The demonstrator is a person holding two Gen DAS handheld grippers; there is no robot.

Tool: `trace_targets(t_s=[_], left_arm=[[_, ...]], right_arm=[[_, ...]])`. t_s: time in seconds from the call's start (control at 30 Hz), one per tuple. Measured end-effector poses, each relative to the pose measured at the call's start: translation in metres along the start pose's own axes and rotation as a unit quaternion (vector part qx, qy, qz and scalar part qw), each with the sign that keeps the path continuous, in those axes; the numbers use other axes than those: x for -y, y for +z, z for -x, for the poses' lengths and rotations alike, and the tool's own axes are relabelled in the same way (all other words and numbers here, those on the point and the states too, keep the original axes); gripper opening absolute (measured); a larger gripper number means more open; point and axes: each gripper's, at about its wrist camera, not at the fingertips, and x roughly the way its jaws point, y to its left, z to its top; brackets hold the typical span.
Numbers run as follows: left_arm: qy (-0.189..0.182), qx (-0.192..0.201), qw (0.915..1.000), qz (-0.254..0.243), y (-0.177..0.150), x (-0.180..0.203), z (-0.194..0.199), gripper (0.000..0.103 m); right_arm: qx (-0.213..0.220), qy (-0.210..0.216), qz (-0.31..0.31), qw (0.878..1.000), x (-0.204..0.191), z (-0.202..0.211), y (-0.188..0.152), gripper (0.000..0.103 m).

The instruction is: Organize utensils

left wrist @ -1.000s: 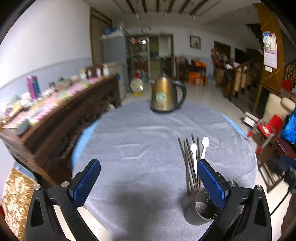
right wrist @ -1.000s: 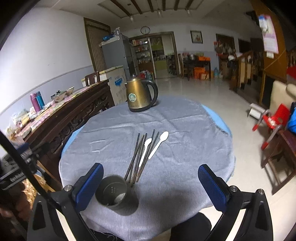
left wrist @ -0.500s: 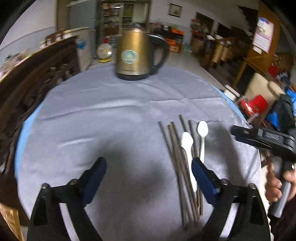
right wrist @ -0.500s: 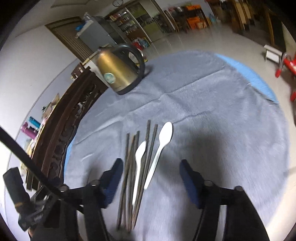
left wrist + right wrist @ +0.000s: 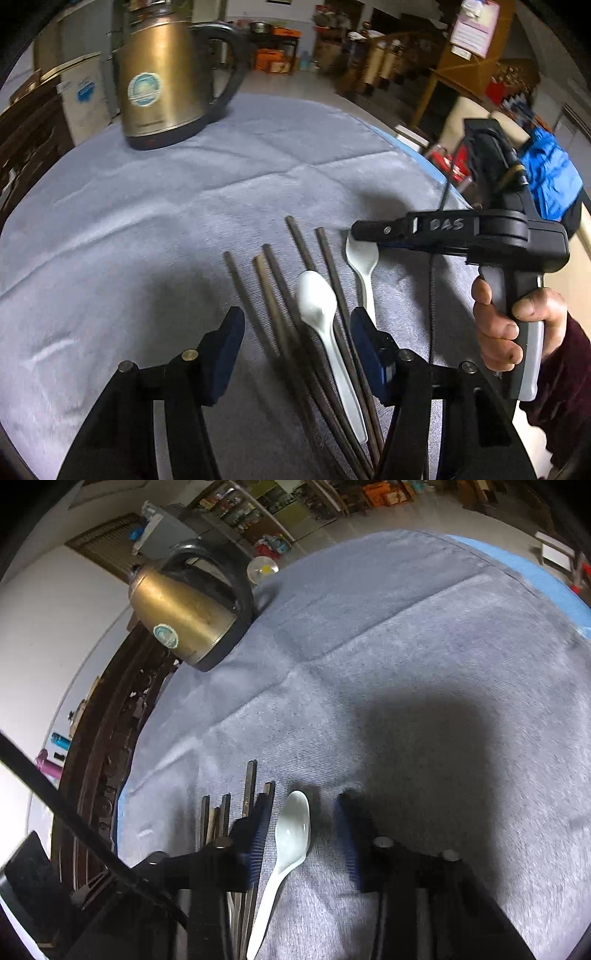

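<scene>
Several dark chopsticks [image 5: 273, 295] and two white spoons lie side by side on the grey cloth [image 5: 147, 203]. My left gripper [image 5: 297, 339] is low over them, its jaws closing around the nearer spoon [image 5: 317, 302] and some chopsticks, pads not pressing. The right gripper [image 5: 360, 230], held by a hand [image 5: 513, 325], hovers over the farther spoon [image 5: 362, 258]. In the right wrist view that spoon [image 5: 293, 827] lies between the closing jaws of the right gripper [image 5: 301, 830], with a gap on both sides. The chopsticks [image 5: 251, 786] sit just beyond its left finger.
A brass-coloured electric kettle [image 5: 162, 74] stands at the far side of the round table [image 5: 535, 579]. A dark wooden sideboard [image 5: 110, 760] runs along the table's left. A blue bag [image 5: 550, 173] and chairs stand off the right edge.
Both grippers dropped and moved forward onto the utensils, tilting down. Both pairs of jaws narrowed a lot. The metal holder cup left both views.
</scene>
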Motion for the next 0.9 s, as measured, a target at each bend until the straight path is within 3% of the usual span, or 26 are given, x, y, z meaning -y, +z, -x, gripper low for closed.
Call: trace_targets(t_s=[0.07,0.2,0.27,0.33,0.63,0.7,0.77,0.9], left_arm=[[-0.002,-0.005,0.9999,-0.012,0.003,0.003,-0.005,0.061],[-0.009,-0.023,0.999,-0.037,0.011,0.013,-0.022,0.048],[-0.012,-0.031,0.9985,-0.044,0.015,0.016,-0.032,0.031],[-0.013,-0.04,0.9978,-0.051,0.017,0.019,-0.04,0.025],[-0.002,-0.032,0.9966,-0.076,0.016,0.026,-0.042,0.024],[0.003,-0.022,0.9969,-0.075,0.014,0.027,-0.035,0.019],[0.004,-0.009,0.9973,-0.073,0.015,0.029,-0.025,0.006],[0.003,0.003,0.9983,-0.058,0.014,0.026,-0.008,0.005]], right_arm=[[-0.008,-0.004,0.017,1.0,-0.004,-0.007,-0.001,0.003],[0.014,-0.01,0.041,0.999,-0.003,-0.002,-0.007,0.003],[0.027,-0.004,0.033,0.999,0.004,0.006,-0.009,0.003],[0.041,0.007,0.024,0.999,0.011,0.018,-0.011,0.003],[0.075,0.029,0.013,0.997,0.029,0.068,-0.03,0.003],[0.083,0.031,0.011,0.996,0.028,0.075,-0.033,0.003],[0.089,0.033,0.011,0.995,0.026,0.081,-0.037,0.003],[0.1,0.03,0.025,0.994,0.018,0.093,-0.045,0.003]])
